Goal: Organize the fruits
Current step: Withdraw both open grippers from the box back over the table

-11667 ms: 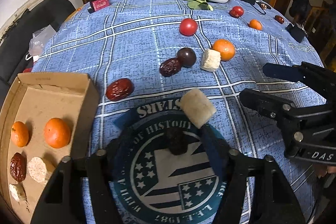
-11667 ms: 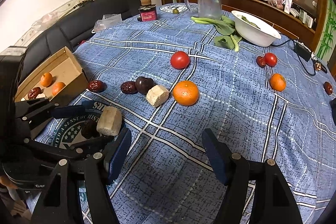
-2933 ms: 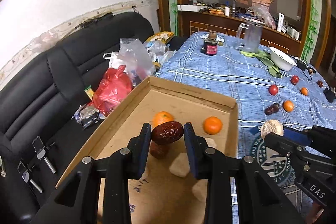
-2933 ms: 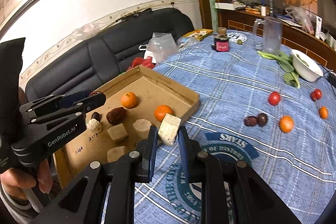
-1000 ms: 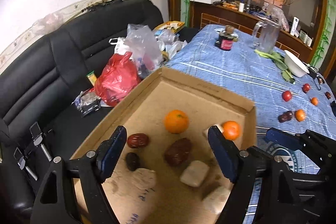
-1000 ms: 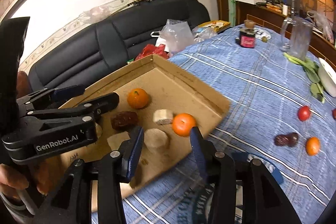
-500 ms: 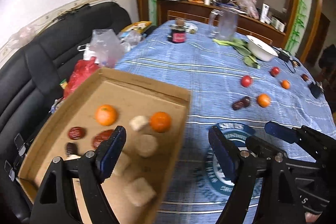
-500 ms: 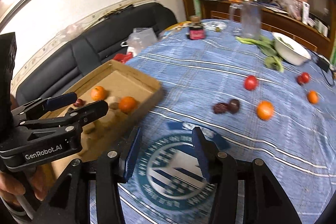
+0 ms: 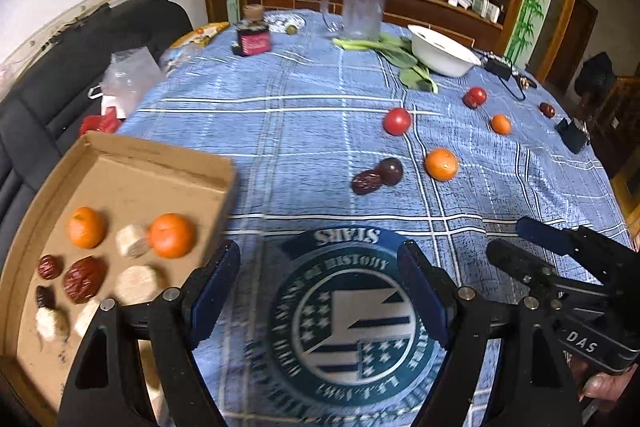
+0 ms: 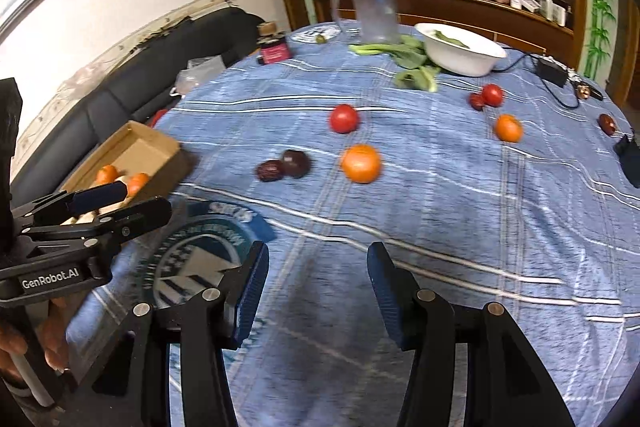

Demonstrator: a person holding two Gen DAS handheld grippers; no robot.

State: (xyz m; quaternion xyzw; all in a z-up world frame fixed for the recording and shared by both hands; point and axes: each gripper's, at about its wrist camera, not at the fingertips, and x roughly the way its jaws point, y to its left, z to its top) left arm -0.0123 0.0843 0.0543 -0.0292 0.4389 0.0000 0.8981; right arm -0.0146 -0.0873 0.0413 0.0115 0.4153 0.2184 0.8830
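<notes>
Your left gripper has its jaws spread wide with nothing between them, above the round emblem printed on the blue tablecloth. Your right gripper has its jaws apart and empty over bare cloth. The cardboard box sits at the table's left edge and holds two oranges, three dark red dates and several pale blocks, all lying loose on its floor. Fruit left on the cloth: a date touching a dark plum, an orange just beside them, a tomato farther back, and a smaller orange with more red fruit near the far right edge. The white bowl holds something green, seen in the right wrist view, with leafy greens beside it. The clear jug looks empty.
</notes>
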